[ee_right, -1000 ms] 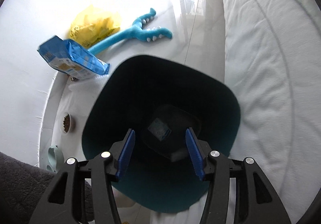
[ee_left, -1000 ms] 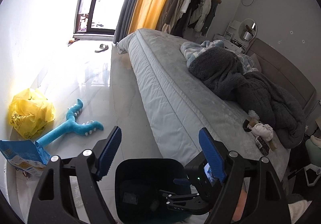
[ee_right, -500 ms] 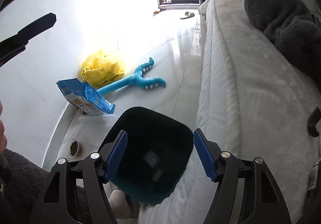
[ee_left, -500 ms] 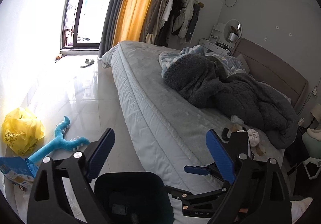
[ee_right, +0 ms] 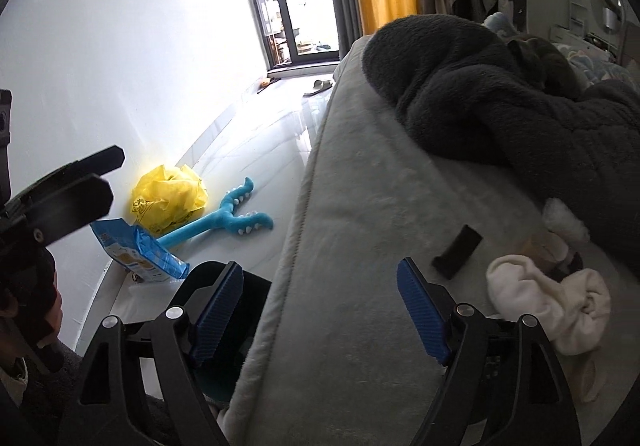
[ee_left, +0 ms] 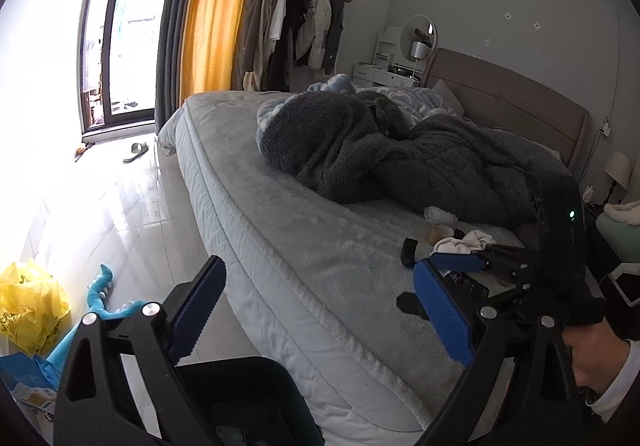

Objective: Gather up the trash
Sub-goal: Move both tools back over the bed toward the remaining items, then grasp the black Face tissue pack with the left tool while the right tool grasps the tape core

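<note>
A dark teal trash bin (ee_left: 240,402) stands on the floor against the bed's near side; it also shows in the right wrist view (ee_right: 236,310). My left gripper (ee_left: 320,310) is open and empty above the bin and the mattress edge. My right gripper (ee_right: 320,310) is open and empty over the bed's edge, and shows in the left wrist view (ee_left: 468,266). On the bed (ee_right: 360,230) lie a crumpled white cloth (ee_right: 556,306), a small black flat object (ee_right: 456,252) and a white fluffy piece (ee_right: 564,218).
A dark grey fleece blanket (ee_left: 400,162) is heaped across the bed. On the floor by the wall lie a yellow plastic bag (ee_right: 168,198), a blue snack bag (ee_right: 136,250) and a blue plush toy (ee_right: 224,218). A slipper (ee_left: 136,152) lies near the balcony door.
Both grippers have risen and tilted up from the bin toward the bed. The right gripper has opened wider and swung right, over the mattress toward the items on it.
</note>
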Available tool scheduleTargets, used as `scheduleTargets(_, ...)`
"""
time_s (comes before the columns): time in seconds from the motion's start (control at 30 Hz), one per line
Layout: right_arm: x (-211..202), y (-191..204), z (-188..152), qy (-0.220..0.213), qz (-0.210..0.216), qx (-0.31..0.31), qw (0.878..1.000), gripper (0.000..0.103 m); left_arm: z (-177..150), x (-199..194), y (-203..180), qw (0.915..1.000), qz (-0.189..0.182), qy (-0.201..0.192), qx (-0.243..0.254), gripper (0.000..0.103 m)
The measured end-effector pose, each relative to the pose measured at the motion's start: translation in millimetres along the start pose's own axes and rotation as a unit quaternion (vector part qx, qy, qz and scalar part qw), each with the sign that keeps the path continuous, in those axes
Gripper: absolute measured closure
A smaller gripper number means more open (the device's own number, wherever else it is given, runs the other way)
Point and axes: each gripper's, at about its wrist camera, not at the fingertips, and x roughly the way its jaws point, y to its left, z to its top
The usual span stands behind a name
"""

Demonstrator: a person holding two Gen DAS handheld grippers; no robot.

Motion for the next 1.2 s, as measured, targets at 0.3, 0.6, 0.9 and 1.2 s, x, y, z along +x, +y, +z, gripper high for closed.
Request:
scheduleTargets(0.3, -31.9, -53.7, -6.9, -0.023, -0.033, 0.037, 0.999, 0.015, 0.4, 27.6, -33.4, 0.9990, -0.044, 0.009, 0.005, 0.007)
scheduleTargets(0.6, -56.3, -96.7, -24.1, -0.032, -0.067, 0.058, 0.996, 0.013, -2.6, 56.5, -70.5, 0.9967, -0.071, 0.028, 0.027, 0.007)
scheduleTargets(0.9, -71.0, -134.4, -45.3, -0.024, -0.084, 0.073, 0.993, 0.012, -15.1, 89.2, -109.5, 0.9913, -0.102, 0.066, 0.051, 0.007)
scheduleTargets(1.2, -73.7, -161.3, -63.1, 0.005, -0.099, 0.084, 0.992, 0.011, -31.1, 117.1, -136.5, 0.9856, -0.115, 0.104, 0.068, 0.007)
